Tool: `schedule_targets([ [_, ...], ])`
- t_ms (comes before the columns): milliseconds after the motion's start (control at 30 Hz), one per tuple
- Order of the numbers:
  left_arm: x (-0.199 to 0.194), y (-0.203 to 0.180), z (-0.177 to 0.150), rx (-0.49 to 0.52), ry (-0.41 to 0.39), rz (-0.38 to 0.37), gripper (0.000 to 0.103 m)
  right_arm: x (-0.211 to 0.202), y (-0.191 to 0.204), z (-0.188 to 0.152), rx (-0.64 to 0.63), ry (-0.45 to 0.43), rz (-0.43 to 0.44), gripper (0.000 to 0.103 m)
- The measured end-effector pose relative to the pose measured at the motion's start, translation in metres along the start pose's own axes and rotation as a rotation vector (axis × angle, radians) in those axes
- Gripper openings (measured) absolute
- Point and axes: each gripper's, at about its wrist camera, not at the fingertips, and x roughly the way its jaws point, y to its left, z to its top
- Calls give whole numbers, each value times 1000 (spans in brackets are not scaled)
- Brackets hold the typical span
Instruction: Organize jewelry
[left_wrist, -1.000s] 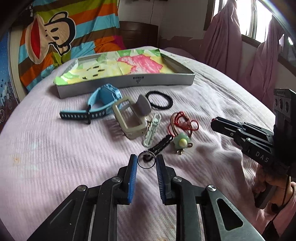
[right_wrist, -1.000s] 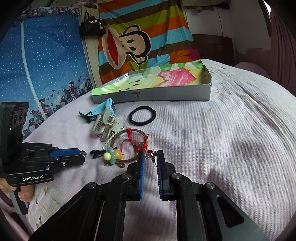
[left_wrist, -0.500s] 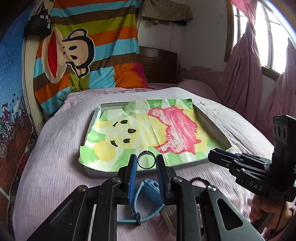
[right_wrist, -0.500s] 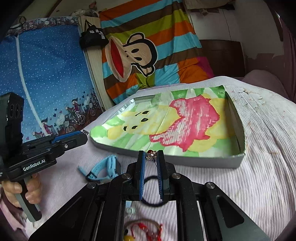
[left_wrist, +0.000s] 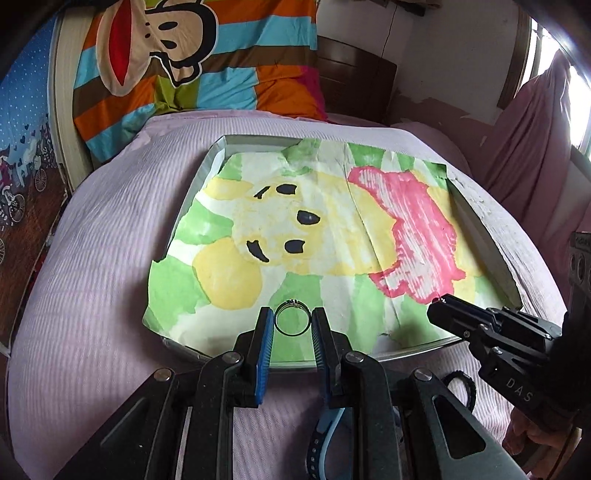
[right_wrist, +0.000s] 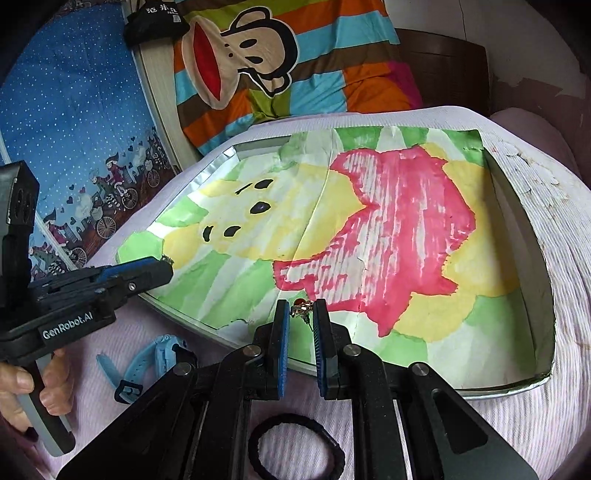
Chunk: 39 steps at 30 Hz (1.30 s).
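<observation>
Both grippers have carried their pieces from the bedspread clutter to the tray's near edge: the left gripper (left_wrist: 292, 322) clamps a silver ring (left_wrist: 292, 321) over the tray (left_wrist: 476, 218), best lowered before release, while only the right view shows the right gripper (right_wrist: 301, 314) pinching a small earring (right_wrist: 302, 307) and the black hair tie (right_wrist: 295, 446) nearby.

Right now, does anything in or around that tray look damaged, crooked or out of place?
The painted paper lining the tray is creased and wrinkled, and its near-left corner rides over the rim. The ring and small earring are cleanly gripped; nothing is spilled.
</observation>
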Motion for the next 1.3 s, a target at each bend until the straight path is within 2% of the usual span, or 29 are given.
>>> schedule_targets([
  [100, -4, 2, -3, -18, -17, -12, 21, 1, 4, 2, -15, 4, 0, 13],
  [133, -5, 3, -4, -28, -19, -24, 27, 0, 3, 1, -22, -1, -7, 15],
  [167, -7, 4, -4, -37, -24, -37, 31, -2, 4, -1, -29, -12, -9, 22],
  [200, -11, 4, -5, -44, -37, -44, 43, -6, 4, -3, -33, -30, -11, 29],
  [233, -16, 4, -7, -48, -58, -44, 56, -11, 2, -5, -34, -51, -13, 32],
  [333, -32, 2, -14, -50, -124, -58, 60, -24, -5, -11, -30, -107, -14, 36],
  [400, -41, 0, -19, -41, -147, -51, 62, -34, -9, -16, -23, -152, -15, 44],
  [500, -56, -7, -28, -22, -210, -22, 82, -52, -12, -24, -19, -226, -7, 54],
  [533, -62, -9, -32, -14, -234, -11, 84, -58, -12, -27, -21, -249, -6, 56],
  [700, -87, -14, -48, -9, -323, -1, 101, -91, -13, -42, -36, -359, -18, 79],
  [767, -98, -14, -56, -10, -360, -5, 103, -105, -13, -49, -33, -399, -21, 82],
  [867, -114, -18, -67, -5, -411, -2, 103, -126, -14, -60, -35, -452, -9, 95],
  [967, -128, -26, -82, 17, -450, 15, 103, -148, -12, -73, -51, -512, -12, 100],
  [1100, -146, -34, -105, 33, -497, 31, 103, -177, -5, -95, -79, -573, -16, 101],
  [1300, -159, -42, -141, 58, -517, 30, 103, -206, -1, -131, -105, -617, -58, 101],
])
